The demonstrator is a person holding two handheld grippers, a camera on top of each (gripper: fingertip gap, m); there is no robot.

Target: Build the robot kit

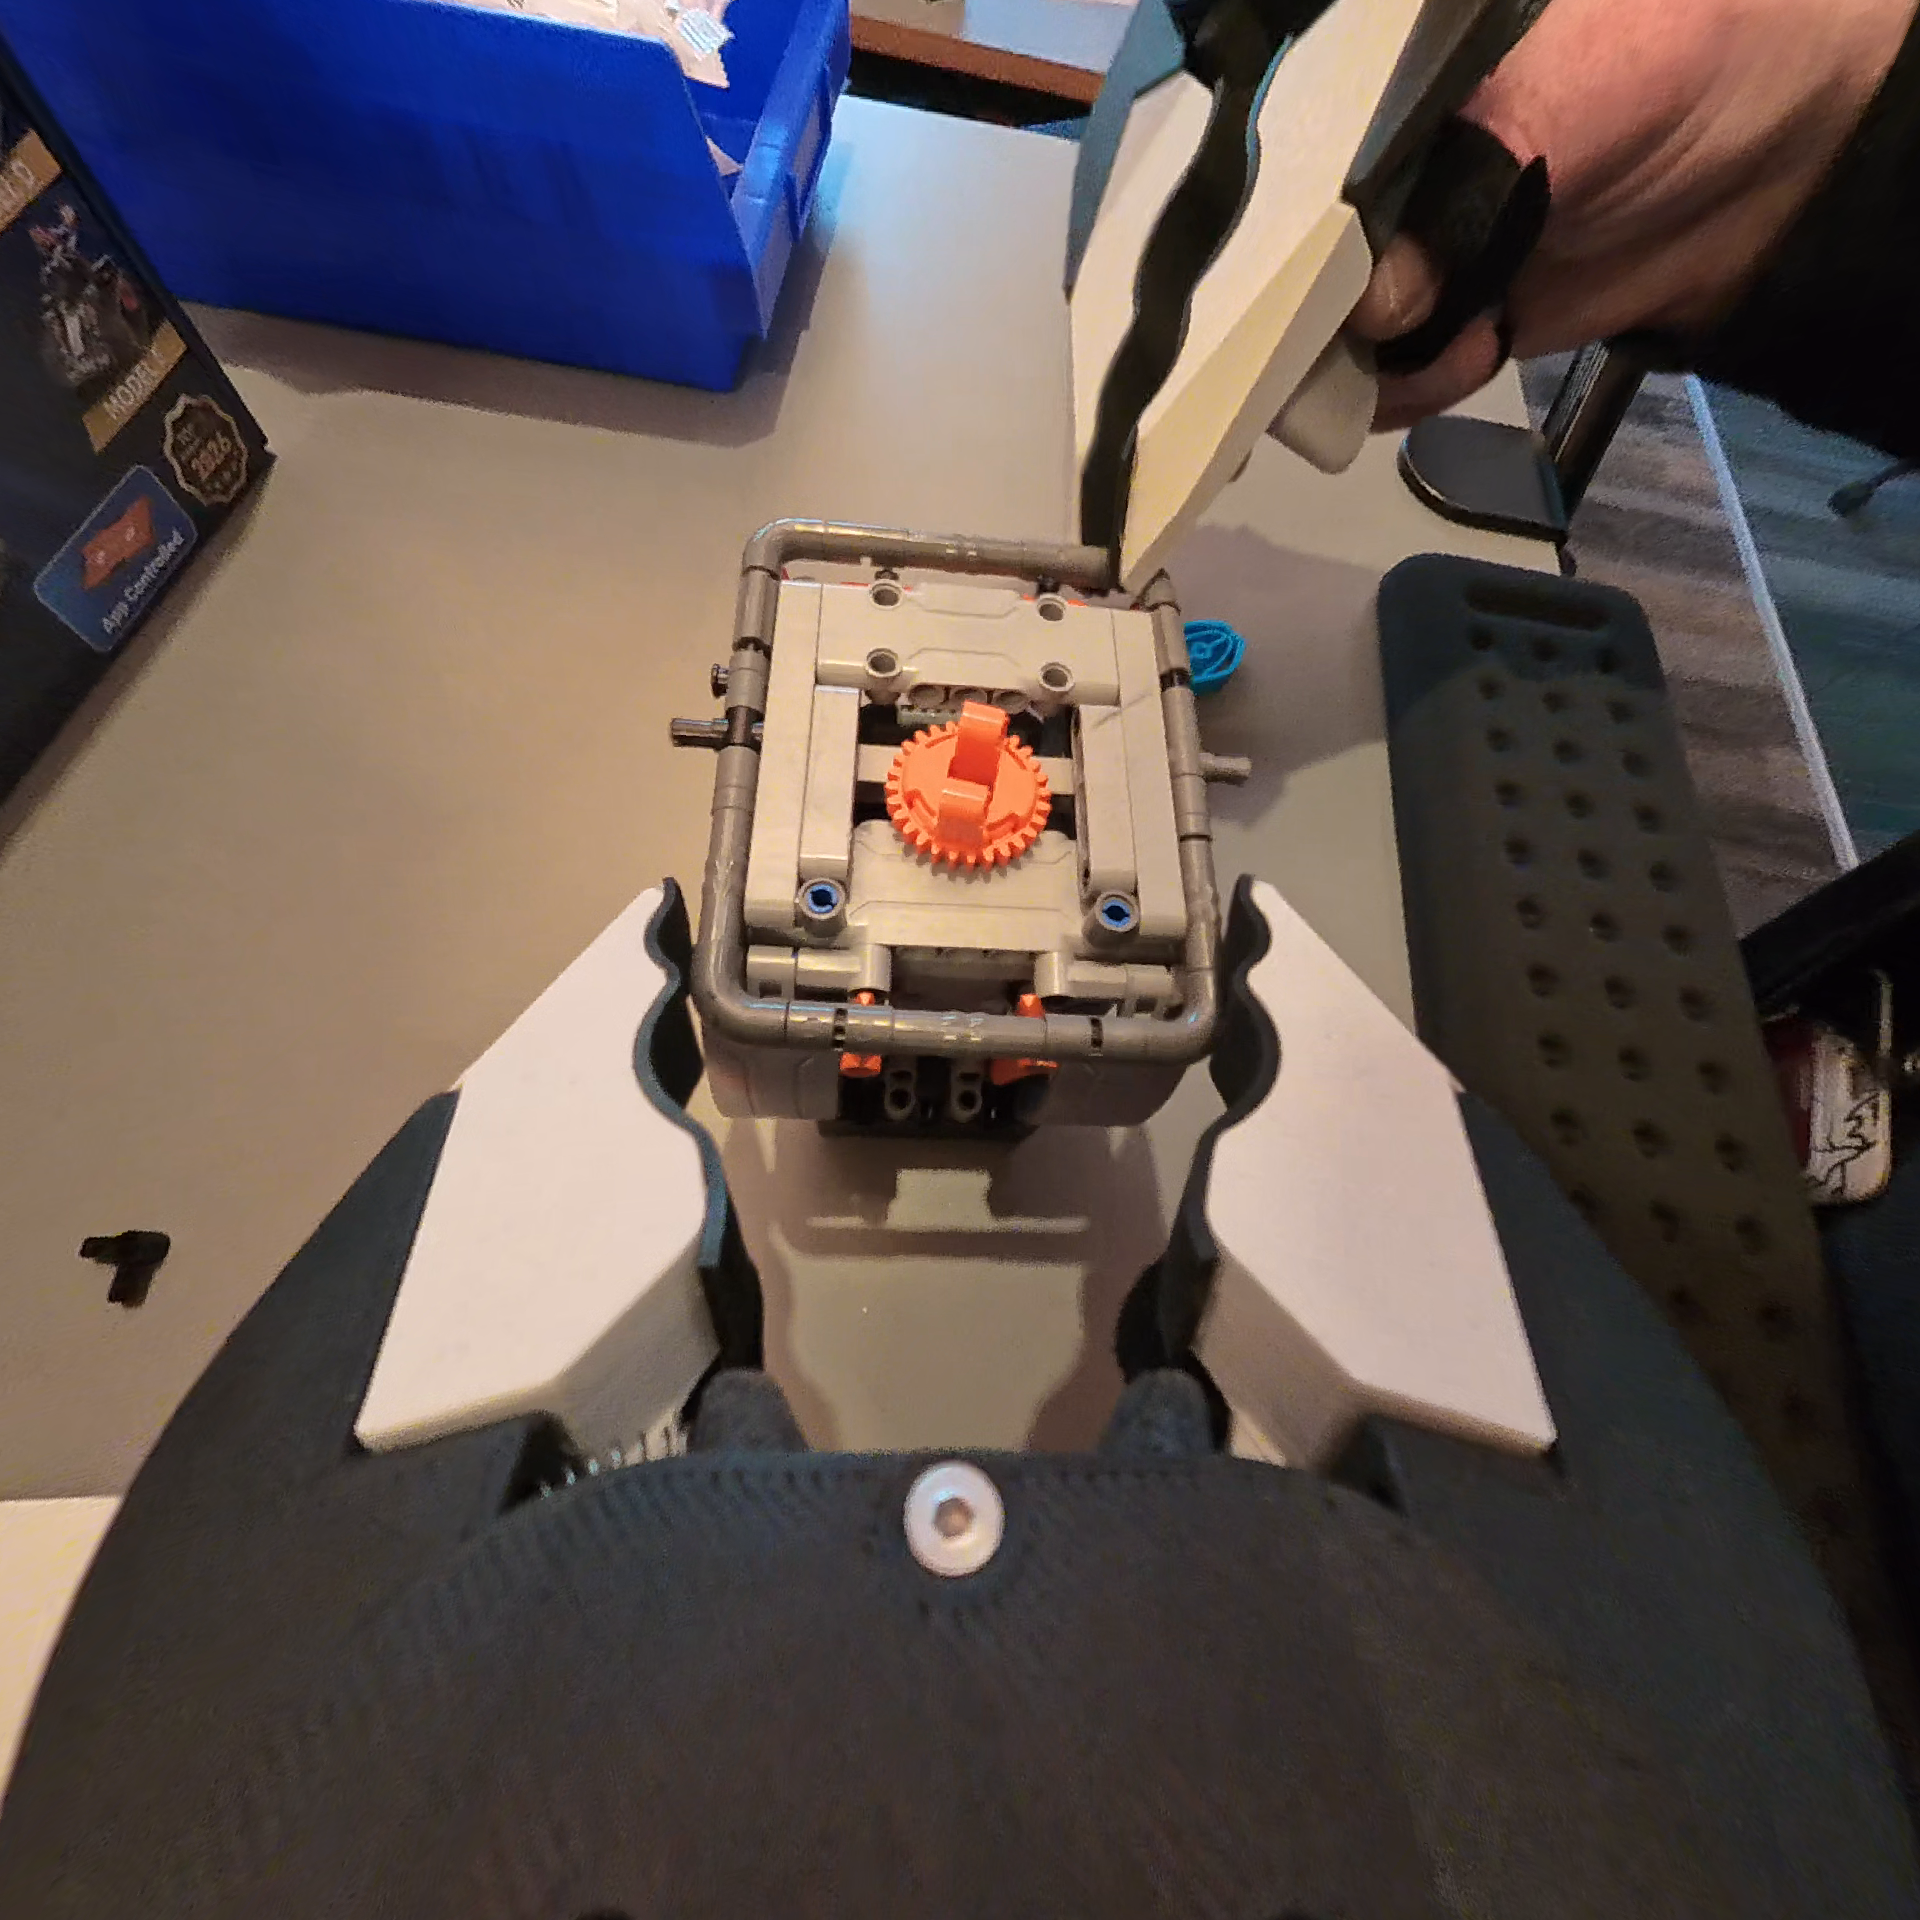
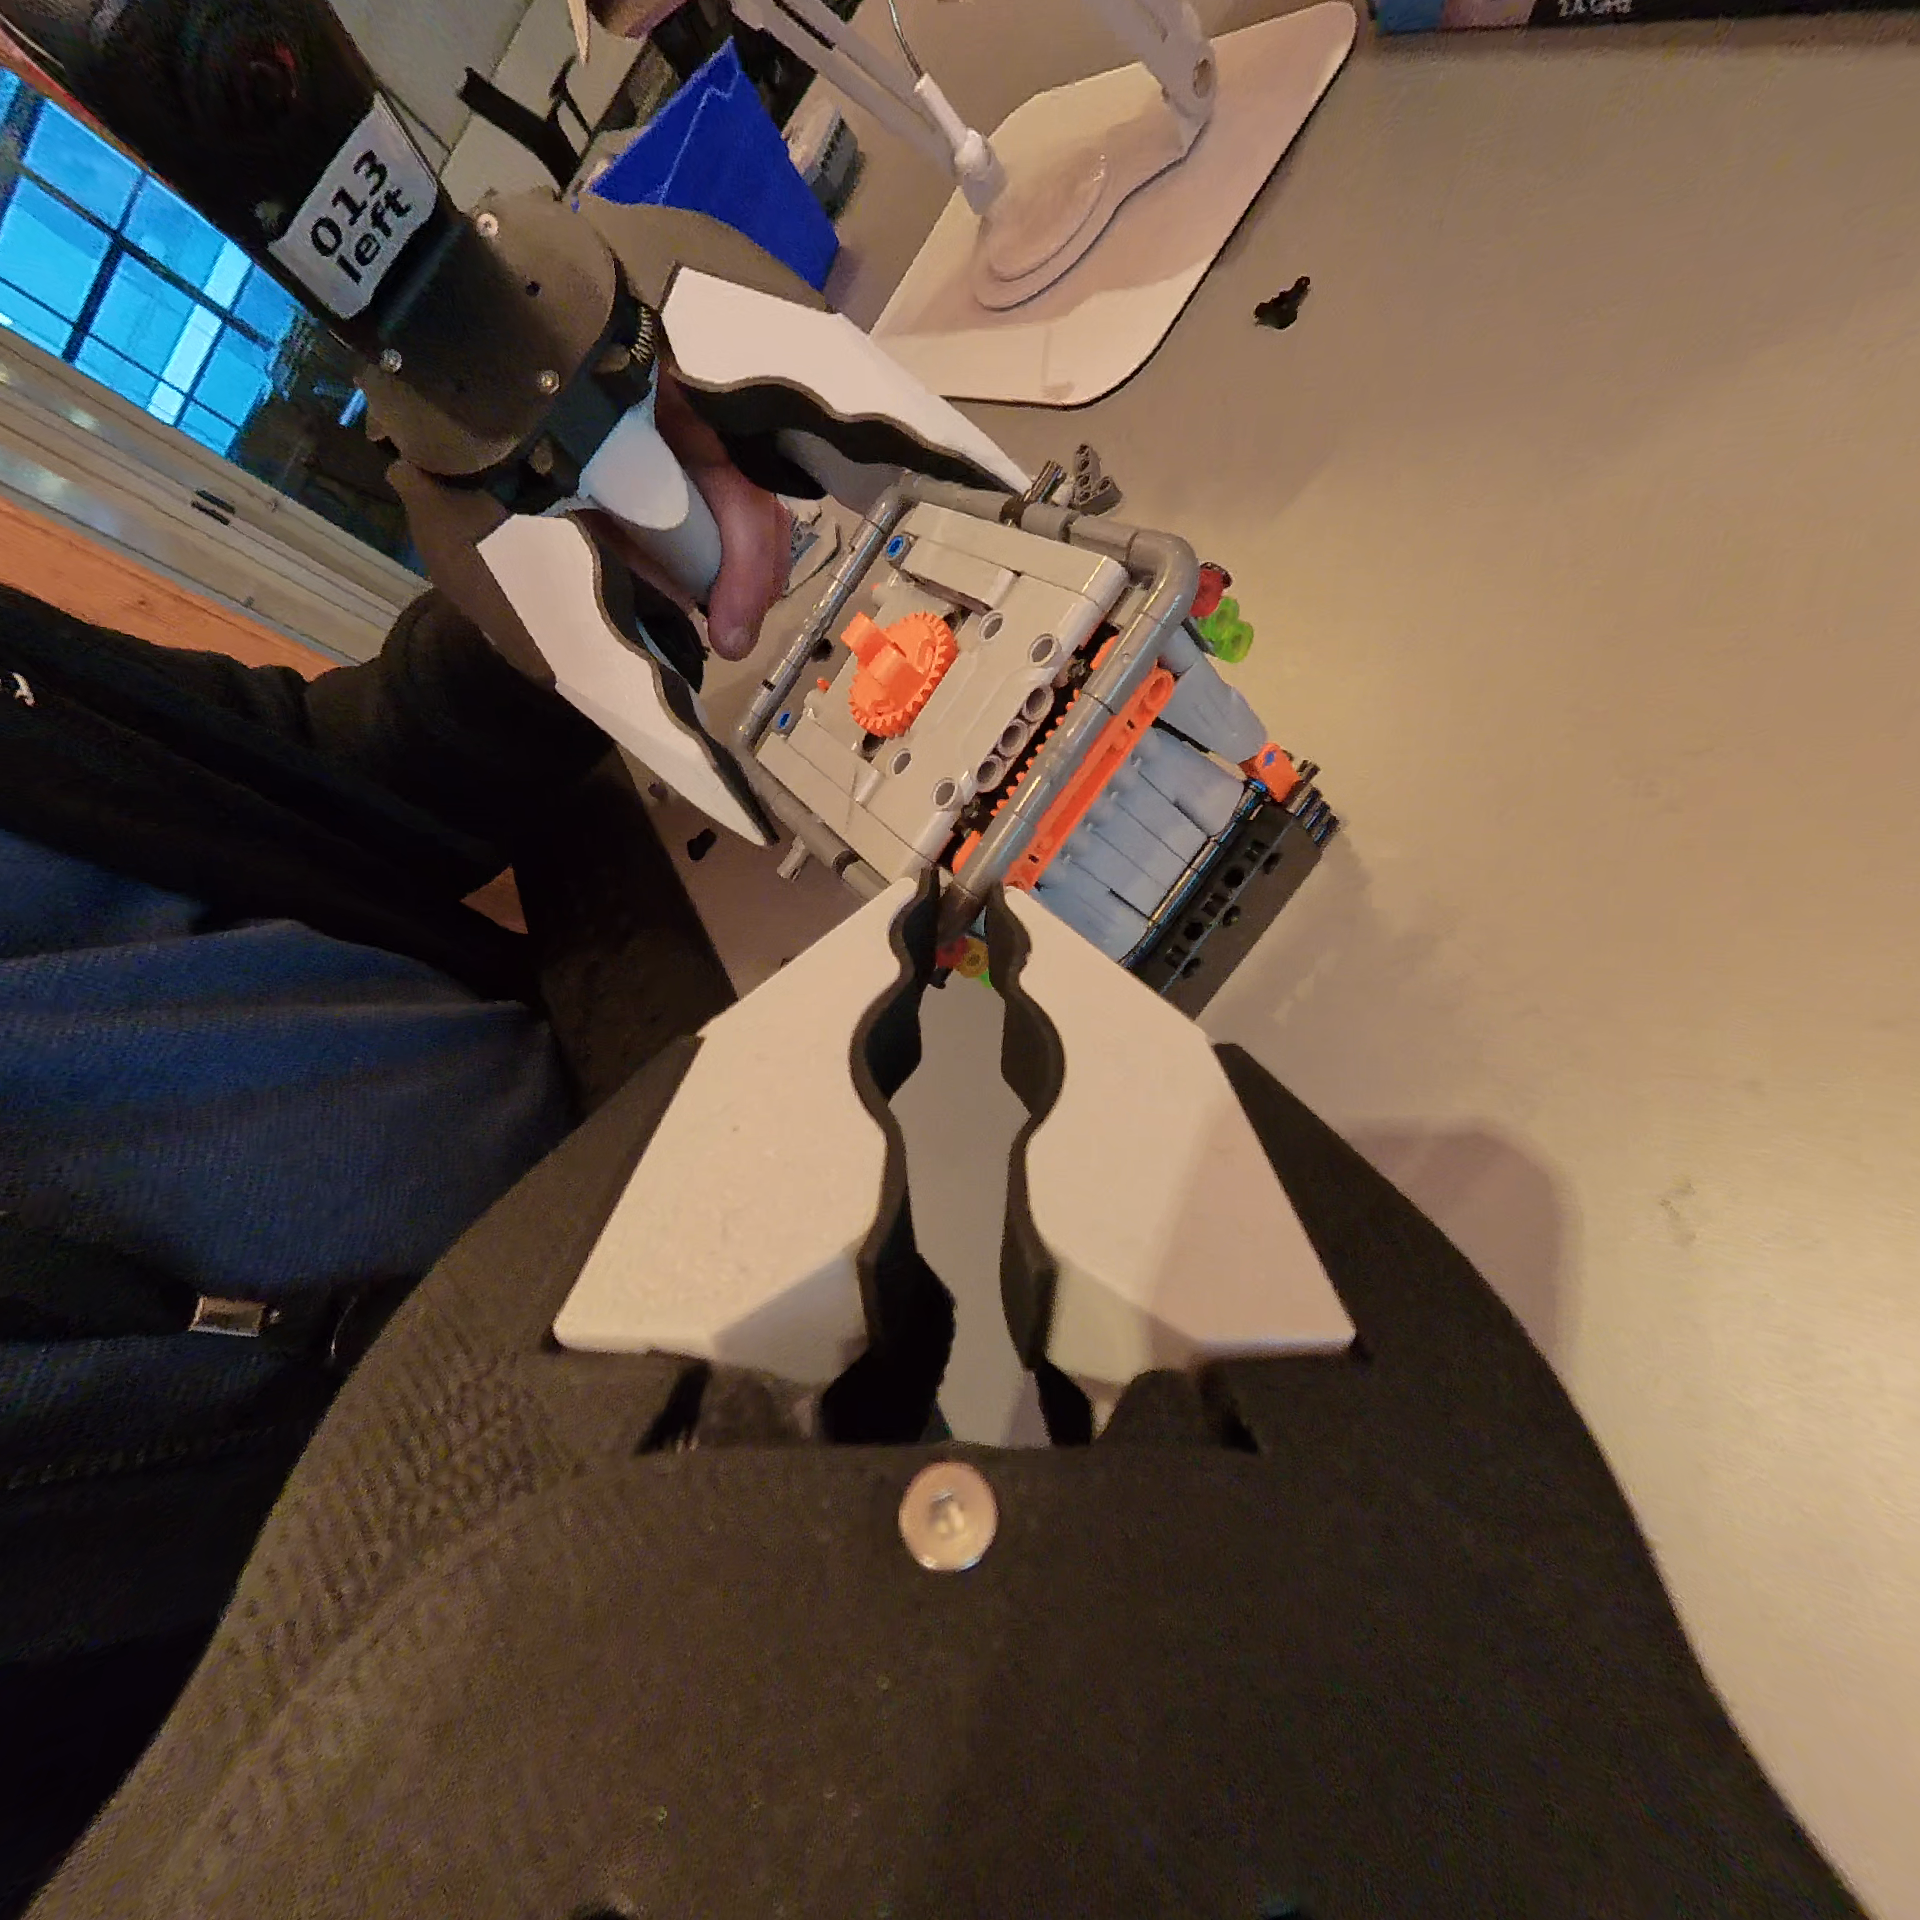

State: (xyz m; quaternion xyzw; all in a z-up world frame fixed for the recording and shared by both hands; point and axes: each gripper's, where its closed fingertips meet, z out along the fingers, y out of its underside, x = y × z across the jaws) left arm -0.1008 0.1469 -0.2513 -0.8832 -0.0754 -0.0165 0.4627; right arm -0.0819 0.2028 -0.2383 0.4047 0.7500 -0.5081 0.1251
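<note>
Grey brick model (image 1: 961, 831) gripped by left gripper (image 1: 961, 971) | right gripper (image 2: 961, 899) pinches its tube frame (image 2: 1148, 613) | orange beam (image 2: 1091, 774) seen right-wrist only

I see a grey brick model (image 1: 956, 821) with an orange gear (image 1: 967, 798) on top, small blue pins and a darker grey tube frame (image 1: 951, 1027); its side shows pale blue panels (image 2: 1153, 831) and an orange beam (image 2: 1091, 774). My left gripper (image 1: 956, 1023) has white fingers with black wavy pads on a black ribbed body. The bin (image 1: 436, 177) is bright blue, the table (image 1: 416, 727) beige-grey.
</note>
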